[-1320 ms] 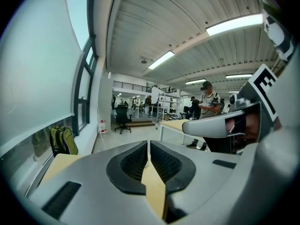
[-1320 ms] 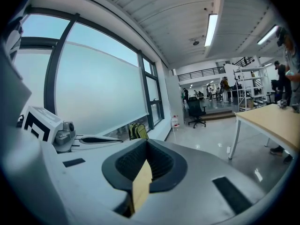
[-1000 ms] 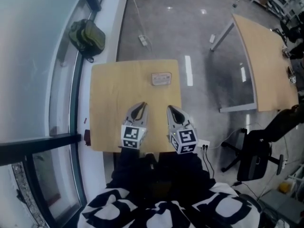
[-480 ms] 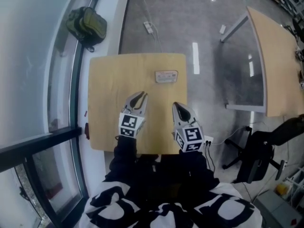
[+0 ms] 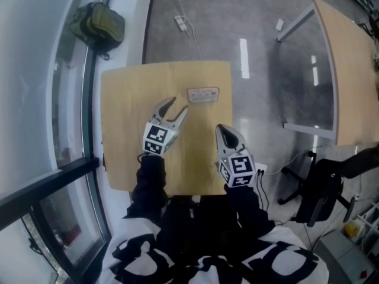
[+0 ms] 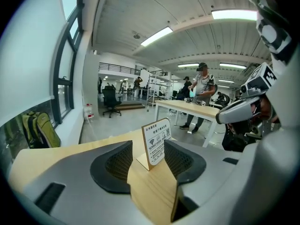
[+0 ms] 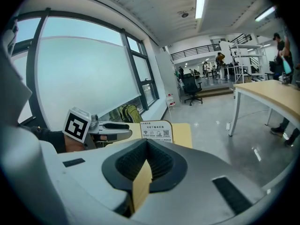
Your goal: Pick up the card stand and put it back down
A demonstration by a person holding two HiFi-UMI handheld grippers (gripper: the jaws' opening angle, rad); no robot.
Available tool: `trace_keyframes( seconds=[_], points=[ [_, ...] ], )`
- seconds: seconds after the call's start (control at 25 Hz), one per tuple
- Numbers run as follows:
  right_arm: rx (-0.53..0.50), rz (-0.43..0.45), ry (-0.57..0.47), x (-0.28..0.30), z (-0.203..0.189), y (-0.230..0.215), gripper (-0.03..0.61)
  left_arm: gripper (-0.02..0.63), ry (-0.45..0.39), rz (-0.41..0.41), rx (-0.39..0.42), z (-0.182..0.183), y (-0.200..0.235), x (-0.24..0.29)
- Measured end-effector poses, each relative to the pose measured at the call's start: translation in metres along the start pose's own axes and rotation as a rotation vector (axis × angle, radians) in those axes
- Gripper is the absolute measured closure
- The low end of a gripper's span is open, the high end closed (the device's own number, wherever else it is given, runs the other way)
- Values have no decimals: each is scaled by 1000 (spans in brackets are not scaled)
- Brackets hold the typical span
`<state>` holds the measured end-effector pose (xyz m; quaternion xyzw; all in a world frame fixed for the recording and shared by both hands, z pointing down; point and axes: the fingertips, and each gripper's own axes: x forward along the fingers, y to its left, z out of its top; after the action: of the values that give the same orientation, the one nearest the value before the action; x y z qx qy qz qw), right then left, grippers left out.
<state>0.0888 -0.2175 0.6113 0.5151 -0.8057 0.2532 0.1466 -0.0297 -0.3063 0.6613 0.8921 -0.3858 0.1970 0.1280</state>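
The card stand (image 5: 203,94), a small white printed card on a wooden base, stands near the far right of the small wooden table (image 5: 127,93). My left gripper (image 5: 176,107) points at it from the near left, a short way off; its jaws are opening and hold nothing. In the left gripper view the card stand (image 6: 157,143) shows upright in the gap ahead of the left gripper (image 6: 147,162), beyond the pads. My right gripper (image 5: 224,132) hangs shut and empty over the table's near right. The right gripper view has the card stand (image 7: 157,131) ahead and the left gripper (image 7: 123,125) to its left.
A green backpack (image 5: 98,25) lies on the floor by the window at the far left. A second wooden table (image 5: 349,58) stands to the right, with a black office chair (image 5: 320,194) nearer me. A power strip (image 5: 180,22) with its cable lies on the floor beyond the table.
My left gripper has moved forward toward the card stand and its jaws have parted. The right gripper stays shut and has drifted slightly right.
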Motion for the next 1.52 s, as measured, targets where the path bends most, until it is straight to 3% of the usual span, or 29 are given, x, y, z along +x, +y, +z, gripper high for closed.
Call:
trace_keyframes(
  seconds=[0.24, 0.64, 0.88, 1.12, 1.36, 1.52],
  points=[
    [11, 1, 21, 15, -9, -9, 557, 343, 33, -152, 44, -10, -6, 33],
    [34, -15, 27, 35, -7, -29, 557, 342, 6, -314, 81, 3, -16, 74],
    [58, -37, 24, 37, -9, -40, 557, 342, 24, -487, 131, 3, -44, 88],
    [67, -43, 28, 38, -11, -39, 557, 345, 18, -554, 133, 3, -59, 98],
    [69, -50, 16, 37, -5, -42, 557, 368, 42, -586, 145, -2, -63, 99],
    [68, -51, 4, 34, -1, -38, 557, 503, 62, -589, 165, -5, -66, 97]
  ],
)
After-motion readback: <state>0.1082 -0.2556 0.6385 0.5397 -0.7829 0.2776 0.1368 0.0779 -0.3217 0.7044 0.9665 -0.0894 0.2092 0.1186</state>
